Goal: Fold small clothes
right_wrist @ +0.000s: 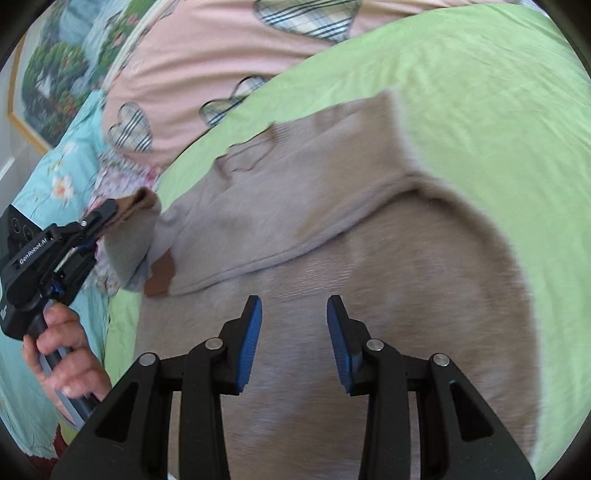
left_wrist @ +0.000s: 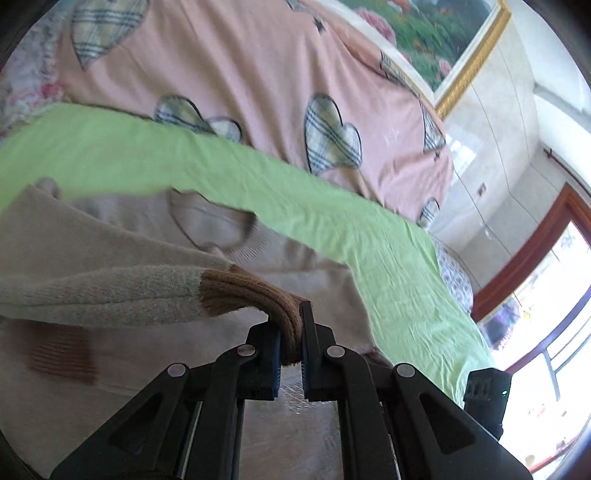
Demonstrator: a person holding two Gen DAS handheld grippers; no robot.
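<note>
A small beige knit sweater (right_wrist: 332, 229) with brown cuffs lies on a green sheet (right_wrist: 480, 92). My left gripper (left_wrist: 291, 332) is shut on the brown cuff (left_wrist: 240, 291) of one sleeve and holds the sleeve lifted above the sweater's body (left_wrist: 221, 229). The left gripper also shows in the right wrist view (right_wrist: 107, 214), at the left, with the cuff (right_wrist: 144, 201) in it. My right gripper (right_wrist: 294, 314) is open and empty, just above the sweater's lower body. The other sleeve lies folded across the body, its brown cuff (right_wrist: 160, 275) at the left edge.
A pink quilt with plaid hearts (left_wrist: 258, 74) lies beyond the green sheet (left_wrist: 332, 206). A floral turquoise bedspread (right_wrist: 55, 177) is at the left. A framed picture (left_wrist: 443, 33) hangs on the wall, and a window (left_wrist: 546, 314) is at the right.
</note>
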